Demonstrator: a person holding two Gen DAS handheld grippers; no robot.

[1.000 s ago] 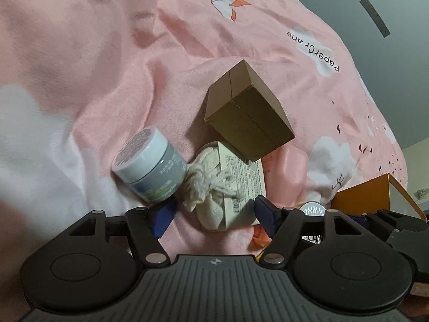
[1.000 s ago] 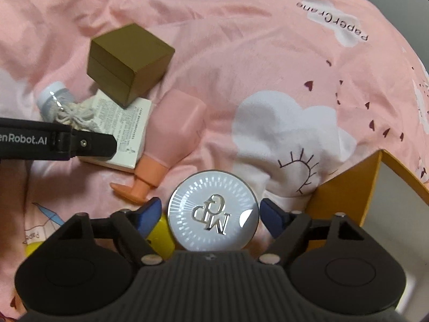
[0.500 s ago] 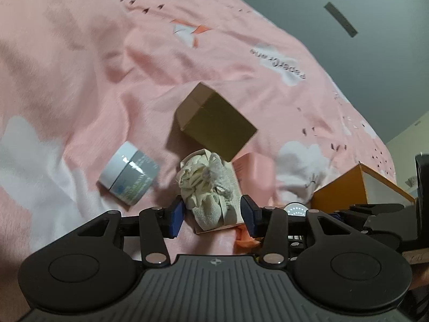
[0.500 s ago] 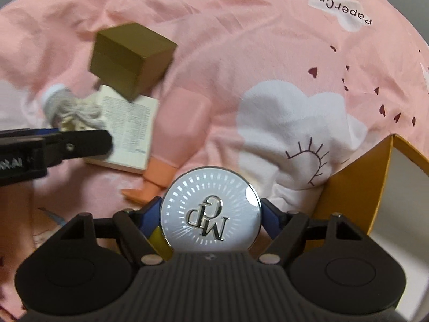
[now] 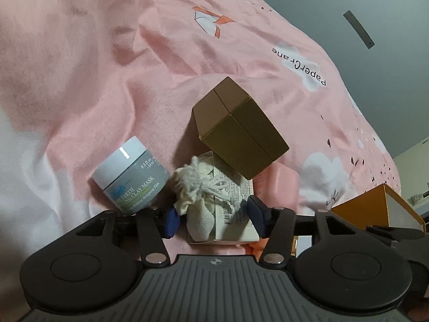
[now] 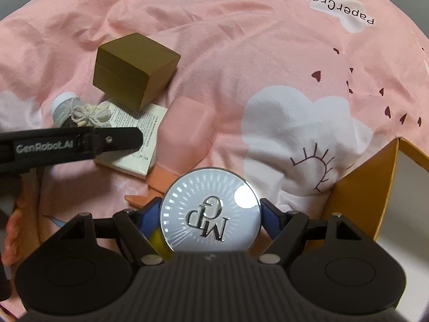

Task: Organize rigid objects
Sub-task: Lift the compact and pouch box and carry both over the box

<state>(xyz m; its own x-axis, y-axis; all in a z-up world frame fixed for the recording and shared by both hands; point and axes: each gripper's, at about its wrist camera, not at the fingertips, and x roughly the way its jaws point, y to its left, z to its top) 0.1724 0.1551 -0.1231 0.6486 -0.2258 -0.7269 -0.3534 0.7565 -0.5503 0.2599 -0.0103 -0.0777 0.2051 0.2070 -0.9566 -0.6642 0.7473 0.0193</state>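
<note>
A white cloth pouch (image 5: 198, 196) with a yarn tie lies on a printed white carton (image 5: 233, 201) on the pink bedspread. My left gripper (image 5: 213, 218) straddles both. Its jaws are opening, and a gap shows at the right pad. A brown cube box (image 5: 241, 136) leans over the carton. A grey clay-mask jar (image 5: 131, 179) lies to the left. My right gripper (image 6: 210, 216) is shut on a round silver tin (image 6: 211, 209) with an embossed logo. In the right wrist view the left gripper's finger (image 6: 80, 145) crosses the carton (image 6: 134, 139).
A pink bottle (image 6: 185, 131) with an orange cap lies beside the carton. An open orange box (image 6: 356, 187) with a white inside stands at the right, also seen at the left wrist view's edge as the orange box (image 5: 375, 206). Something yellow (image 6: 158, 241) sits under the right gripper.
The left jaws closed in around the pouch, then widened again, and the left view drew back in close to it. The right gripper kept the silver tin and barely moved.
</note>
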